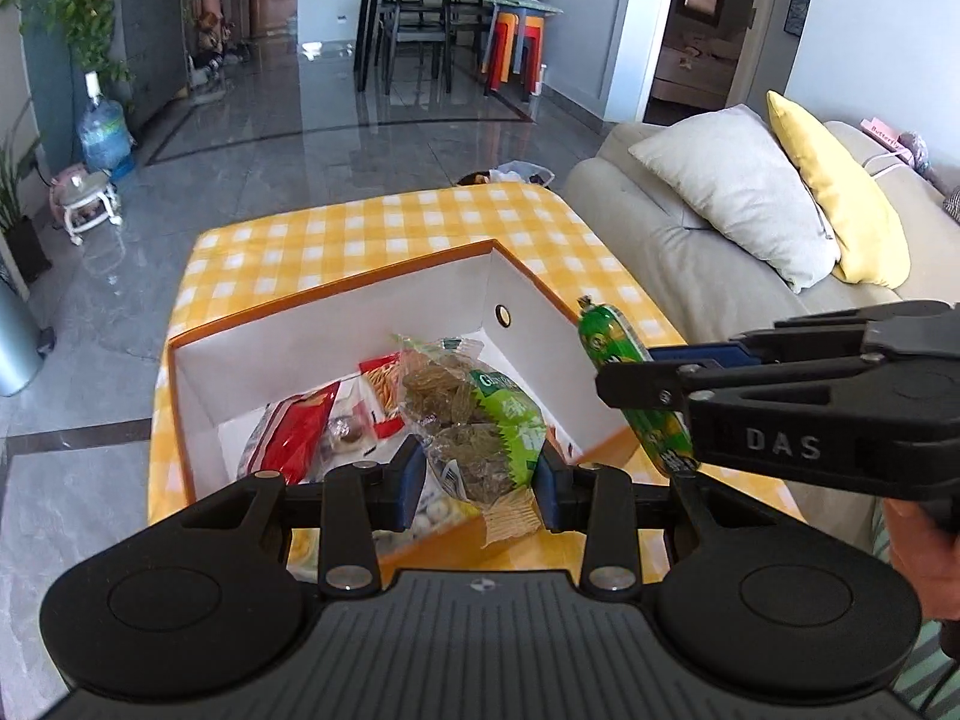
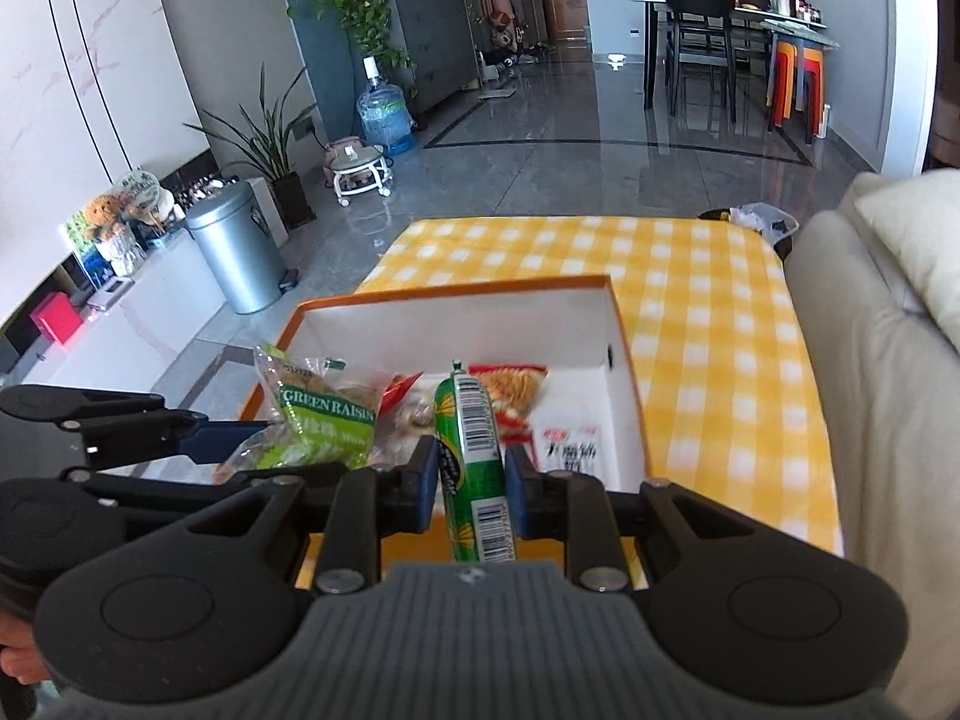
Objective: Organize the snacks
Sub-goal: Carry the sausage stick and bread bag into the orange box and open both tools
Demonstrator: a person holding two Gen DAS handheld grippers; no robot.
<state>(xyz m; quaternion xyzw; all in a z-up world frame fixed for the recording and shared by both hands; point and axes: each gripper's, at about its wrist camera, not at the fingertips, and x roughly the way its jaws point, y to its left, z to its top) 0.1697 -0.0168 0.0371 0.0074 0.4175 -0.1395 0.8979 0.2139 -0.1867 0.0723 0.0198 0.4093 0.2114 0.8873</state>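
Left hand-held gripper (image 1: 480, 489) pinching a clear bag of green raisins (image 1: 477, 420) between its blue pads, held over the near edge of an orange-rimmed white box (image 1: 336, 294). Right hand-held gripper (image 2: 471, 486) clamped on a green sausage stick (image 2: 474, 462) with a barcode strip, upright, above the near end of the same box. Seen from the left wrist, that stick at 3 o'clock of the raisins, just outside the box wall. Inside the box: a red packet (image 1: 300, 426), a pack of thin sticks (image 2: 513, 387), a white packet (image 2: 570, 438). Box resting on a tabletop under a yellow checked cloth (image 2: 720, 312), sofa (image 1: 690, 240) at 3 o'clock.
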